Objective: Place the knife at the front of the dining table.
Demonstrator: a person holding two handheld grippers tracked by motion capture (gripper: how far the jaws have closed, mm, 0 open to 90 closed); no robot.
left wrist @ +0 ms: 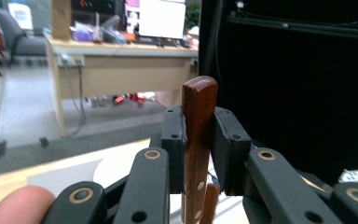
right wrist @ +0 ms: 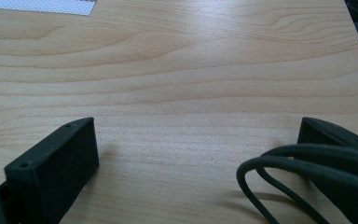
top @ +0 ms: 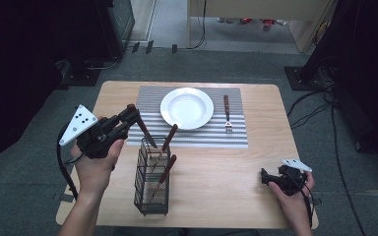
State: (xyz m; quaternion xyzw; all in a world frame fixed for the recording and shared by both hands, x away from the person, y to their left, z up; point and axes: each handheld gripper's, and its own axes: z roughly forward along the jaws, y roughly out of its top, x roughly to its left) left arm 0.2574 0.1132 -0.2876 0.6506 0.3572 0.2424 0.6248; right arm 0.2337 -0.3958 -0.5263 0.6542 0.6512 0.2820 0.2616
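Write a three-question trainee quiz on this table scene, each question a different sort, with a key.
1. True or false: the left tongs are shut on a wooden utensil handle.
2. Multiple choice: where does the fork lie? A) in the wire caddy B) on the striped placemat, right of the white plate C) on the floor
3. Fill in: the right tongs are ____, above bare tabletop.

Key: 1 true. 2 B: the fork lies on the placemat beside the plate, while the wire caddy holds other wooden-handled utensils. 3 open, with nothing between their jaws.
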